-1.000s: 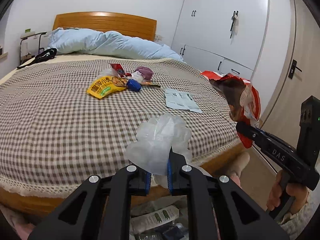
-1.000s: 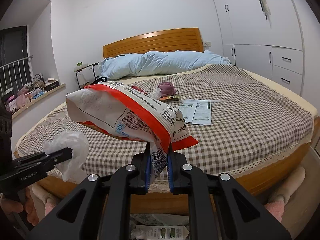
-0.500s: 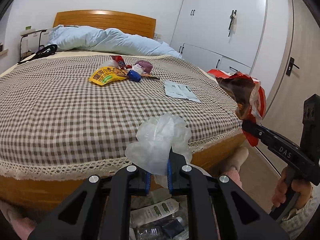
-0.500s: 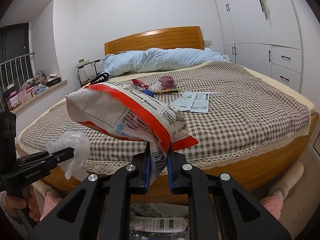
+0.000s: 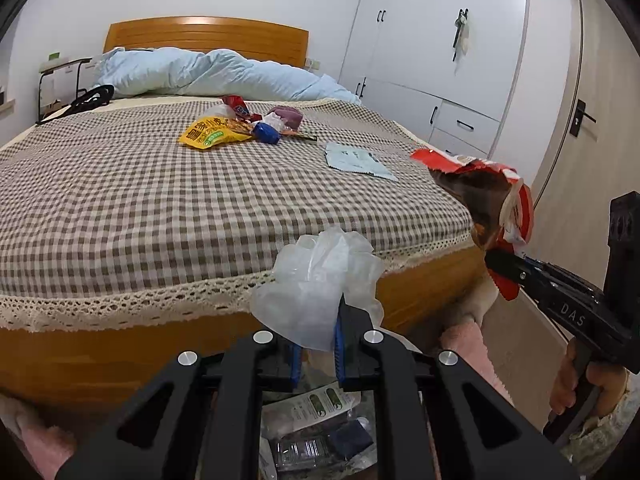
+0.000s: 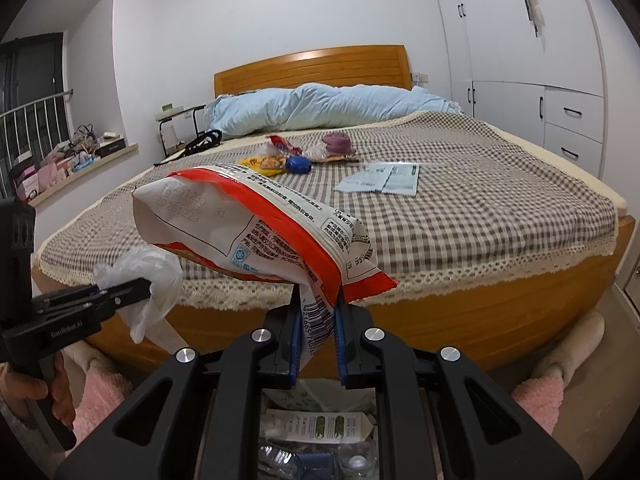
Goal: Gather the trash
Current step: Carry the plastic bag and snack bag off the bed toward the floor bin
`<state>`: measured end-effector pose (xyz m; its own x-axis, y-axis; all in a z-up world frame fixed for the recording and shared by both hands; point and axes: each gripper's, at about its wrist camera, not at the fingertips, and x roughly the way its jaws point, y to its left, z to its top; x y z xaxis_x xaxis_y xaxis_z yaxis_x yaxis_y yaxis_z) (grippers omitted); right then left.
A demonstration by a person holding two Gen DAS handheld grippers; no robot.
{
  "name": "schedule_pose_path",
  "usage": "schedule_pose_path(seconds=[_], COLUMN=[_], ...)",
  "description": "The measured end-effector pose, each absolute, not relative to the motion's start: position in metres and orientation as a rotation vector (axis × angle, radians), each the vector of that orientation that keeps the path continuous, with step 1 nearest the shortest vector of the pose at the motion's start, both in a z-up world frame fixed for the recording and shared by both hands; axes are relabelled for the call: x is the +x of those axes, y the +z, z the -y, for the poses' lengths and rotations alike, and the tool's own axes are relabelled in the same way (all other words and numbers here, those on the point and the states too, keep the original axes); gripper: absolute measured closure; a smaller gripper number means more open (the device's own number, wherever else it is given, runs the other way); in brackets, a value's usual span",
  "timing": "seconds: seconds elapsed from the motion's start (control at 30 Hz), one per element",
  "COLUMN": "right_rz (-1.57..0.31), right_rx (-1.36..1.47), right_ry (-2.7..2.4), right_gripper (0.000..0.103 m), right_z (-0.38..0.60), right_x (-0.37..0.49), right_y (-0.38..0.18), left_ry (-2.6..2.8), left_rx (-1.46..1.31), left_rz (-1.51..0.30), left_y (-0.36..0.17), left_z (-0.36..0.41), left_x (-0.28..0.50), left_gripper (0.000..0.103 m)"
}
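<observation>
Beyond the foot of the checked bed, the left gripper pinches a crumpled, clear, featherlight plastic bag by its bunched neck. The right gripper is clamped on the flat bottom seam of a red-and-white, crinkly, slippery snack packet. Both look limp and light, so a firm pinch at an edge should serve.

A home bedroom. A wide bed with a wooden headboard fills the room, covered by a brown checked spread with a lace edge; a rumpled pale blue duvet lies at the far end. White wardrobes with drawers line the right wall beside a door. On the left, a window ledge holds small personal items by a railing.
</observation>
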<state>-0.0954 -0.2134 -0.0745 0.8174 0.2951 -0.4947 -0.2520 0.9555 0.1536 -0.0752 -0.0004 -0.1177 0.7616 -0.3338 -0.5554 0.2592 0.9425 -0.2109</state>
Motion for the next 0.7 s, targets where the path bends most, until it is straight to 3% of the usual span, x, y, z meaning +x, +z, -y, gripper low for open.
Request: schedule_pose_path(seconds=[0.7], right_rz=[-0.636], right_rx=[0.026], right_ry=[0.322], right_gripper=[0.089], right_z=[0.203], right_x=[-0.112], right_y=[-0.108], left_ry=[-0.332], left_rx=[-0.132], left_rz=[-0.694], left_y=[-0.149], left_z=[0.007], left_x=[-0.087], left_gripper=[0.093])
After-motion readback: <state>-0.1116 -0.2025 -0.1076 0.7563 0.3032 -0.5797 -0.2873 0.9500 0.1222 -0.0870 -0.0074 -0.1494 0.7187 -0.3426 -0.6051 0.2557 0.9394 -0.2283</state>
